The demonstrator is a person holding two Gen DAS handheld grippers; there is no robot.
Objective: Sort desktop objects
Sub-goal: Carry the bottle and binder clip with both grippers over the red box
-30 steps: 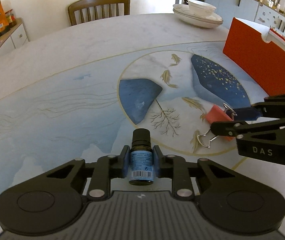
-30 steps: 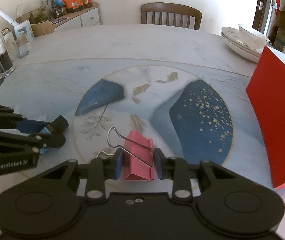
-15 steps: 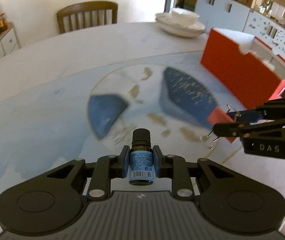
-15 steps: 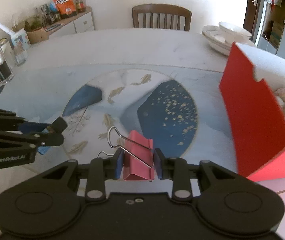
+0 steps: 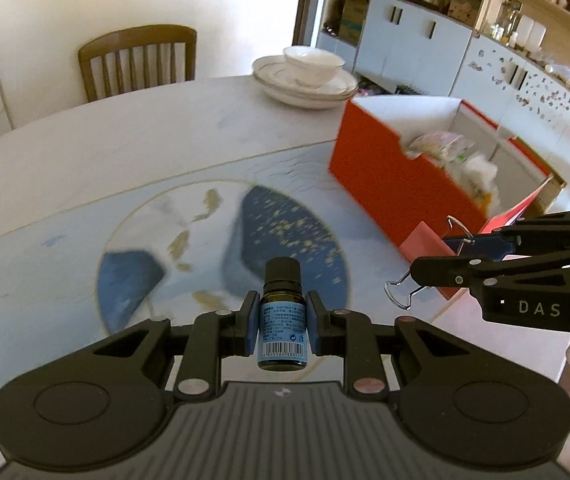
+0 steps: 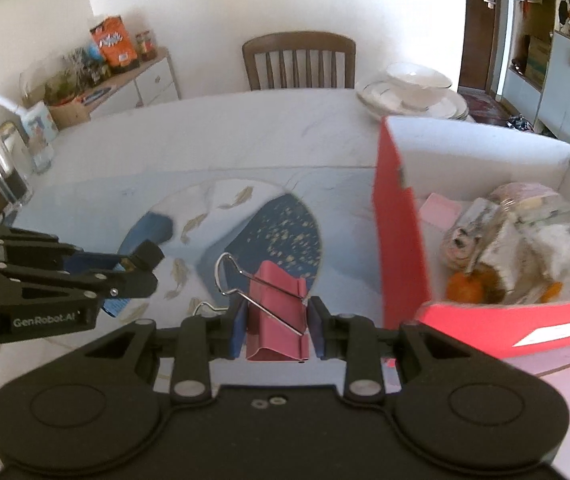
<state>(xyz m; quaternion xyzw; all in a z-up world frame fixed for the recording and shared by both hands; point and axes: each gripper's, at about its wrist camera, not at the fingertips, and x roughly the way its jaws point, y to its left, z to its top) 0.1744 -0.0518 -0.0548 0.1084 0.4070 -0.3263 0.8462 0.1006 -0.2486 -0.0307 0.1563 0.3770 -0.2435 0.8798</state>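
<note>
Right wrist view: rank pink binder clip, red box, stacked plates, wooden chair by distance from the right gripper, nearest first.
1. pink binder clip: clamped in the right gripper itself.
2. red box: just ahead to the right, open top, already holding items.
3. stacked plates: far side of the table, right of centre, beyond the box.
4. wooden chair: behind the table's far edge, against the wall.

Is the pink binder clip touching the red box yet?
Apart. The right wrist view shows the binder clip held between the right gripper's fingers, with tabletop visible between it and the red box.
</note>
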